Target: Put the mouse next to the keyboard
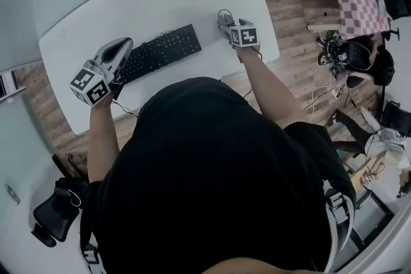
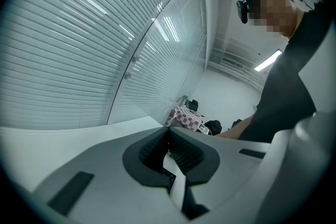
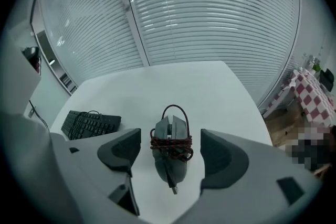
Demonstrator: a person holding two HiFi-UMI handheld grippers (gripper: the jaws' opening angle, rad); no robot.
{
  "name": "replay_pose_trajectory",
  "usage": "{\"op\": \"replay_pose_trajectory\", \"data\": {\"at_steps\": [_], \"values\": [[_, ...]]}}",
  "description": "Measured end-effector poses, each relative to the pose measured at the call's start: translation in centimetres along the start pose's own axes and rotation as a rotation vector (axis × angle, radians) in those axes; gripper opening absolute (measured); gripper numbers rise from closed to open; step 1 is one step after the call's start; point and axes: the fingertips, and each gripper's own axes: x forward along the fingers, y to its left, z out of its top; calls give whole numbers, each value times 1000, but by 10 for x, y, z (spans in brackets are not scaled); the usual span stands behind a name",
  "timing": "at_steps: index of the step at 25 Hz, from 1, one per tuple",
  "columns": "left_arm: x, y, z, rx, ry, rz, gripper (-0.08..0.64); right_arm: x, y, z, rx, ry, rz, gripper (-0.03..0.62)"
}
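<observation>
1. The tabletop [image 1: 128, 3] is a white slab with rounded corners and a smooth, faintly glossy face. That slick face gives little grip, so a nudged thing may skate across it. The right edge lies near the mouse, and a careless push could send it over.
2. The keyboard [image 1: 160, 51] is a flat black rectangle with rows of low matte keys and a thin cable curling behind it. It lies well apart from the mouse, to its left. A long carry leaves room for a slip, and a hasty set-down could knock the keys.
3. The right tongs [image 3: 171, 152] are spread, their grey plastic arms ending in dark ribbed pads on either side of the mouse. Neither pad appears to touch it. If they close off-centre, the shell may twist or squirt out.
4. The left tongs [image 2: 169, 149] are pressed together on nothing, beside the keyboard's left end.
5. The mouse [image 3: 169, 131] rests on the tabletop between the right pads. Its dark grey shell is humped, hard and tapering, which gives curved, slippery sides to pinch.
6. The cord [image 3: 171, 145], braided red and black, is wound around the mouse's waist. A loop arches over the nose and the plug end lies loose. The pads may land on these soft coils and roll, or the loop may snag.
</observation>
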Motion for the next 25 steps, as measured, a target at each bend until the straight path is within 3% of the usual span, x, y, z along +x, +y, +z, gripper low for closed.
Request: {"op": "replay_pose_trajectory", "data": {"at_steps": [2, 5, 8, 25], "values": [[6, -2, 0, 0, 1, -8, 20, -8, -4, 6, 3, -31, -3, 364], [16, -9, 1, -2, 5, -27, 20, -22, -11, 16, 5, -76, -23, 261], [18, -15, 0, 3, 11, -44, 20, -36, -13, 23, 15, -110, -39, 226], [11, -28, 17, 56, -2, -102, 20, -121, 12, 76, 40, -370, -18, 100]]}}
